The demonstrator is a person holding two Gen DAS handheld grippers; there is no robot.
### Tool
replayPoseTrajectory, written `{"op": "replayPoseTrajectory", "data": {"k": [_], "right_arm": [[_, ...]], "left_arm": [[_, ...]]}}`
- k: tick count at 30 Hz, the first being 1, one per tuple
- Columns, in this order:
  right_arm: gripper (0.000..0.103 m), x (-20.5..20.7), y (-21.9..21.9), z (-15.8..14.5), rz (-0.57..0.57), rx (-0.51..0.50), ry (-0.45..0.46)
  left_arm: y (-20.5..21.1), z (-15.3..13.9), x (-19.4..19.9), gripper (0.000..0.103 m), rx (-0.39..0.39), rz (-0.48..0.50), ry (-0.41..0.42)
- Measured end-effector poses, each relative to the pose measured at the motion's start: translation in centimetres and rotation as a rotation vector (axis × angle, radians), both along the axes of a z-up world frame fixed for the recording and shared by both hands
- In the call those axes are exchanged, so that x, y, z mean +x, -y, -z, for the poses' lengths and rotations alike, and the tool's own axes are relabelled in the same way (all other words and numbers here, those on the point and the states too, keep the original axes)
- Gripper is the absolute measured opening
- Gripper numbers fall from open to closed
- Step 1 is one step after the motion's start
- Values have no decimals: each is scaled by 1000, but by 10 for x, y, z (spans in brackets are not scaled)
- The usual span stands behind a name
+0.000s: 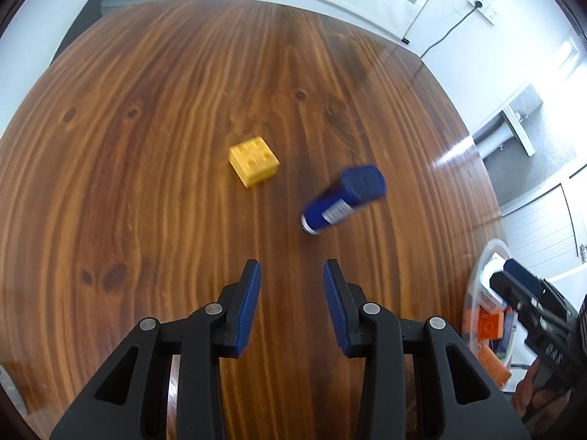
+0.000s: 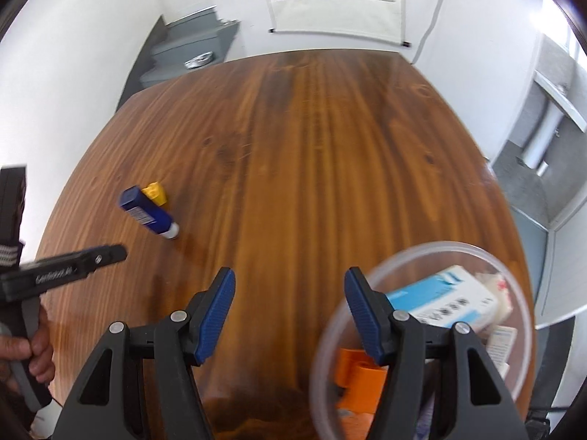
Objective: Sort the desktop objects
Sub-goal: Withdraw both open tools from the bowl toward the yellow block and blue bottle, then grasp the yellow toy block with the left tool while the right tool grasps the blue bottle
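Lying flat, the blue tube [image 1: 343, 200] points its cap away, rightward — both grippers' jaws spread, empty.

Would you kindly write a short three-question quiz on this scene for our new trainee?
1. True or false: the left tool holds the blue tube.
2. What colour is the block lying beside the tube?
3. The clear tub sits under which tool: (a) left, (b) right?

Key: 1 false, both tools are open and hold nothing; 2 yellow; 3 b.
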State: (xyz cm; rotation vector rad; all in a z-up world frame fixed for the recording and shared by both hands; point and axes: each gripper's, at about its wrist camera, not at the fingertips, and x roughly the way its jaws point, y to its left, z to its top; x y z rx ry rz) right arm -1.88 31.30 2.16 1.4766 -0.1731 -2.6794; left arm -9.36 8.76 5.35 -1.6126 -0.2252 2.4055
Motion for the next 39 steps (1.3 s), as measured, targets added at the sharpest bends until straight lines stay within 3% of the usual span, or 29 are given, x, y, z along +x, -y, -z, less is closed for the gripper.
{"op": "replayPoseTrajectory", "data": {"k": [10, 21, 39], "right_arm": [[66, -24, 61, 15, -146, -34, 26], [66, -44, 79, 26, -175, -55, 56], [66, -70, 104, 30, -222, -76, 52]], "left_arm": [[8, 7, -48, 39, -51, 5, -28], [1, 25, -79, 39, -99, 79, -39], [-14, 45, -97, 39, -148, 154, -73]]}}
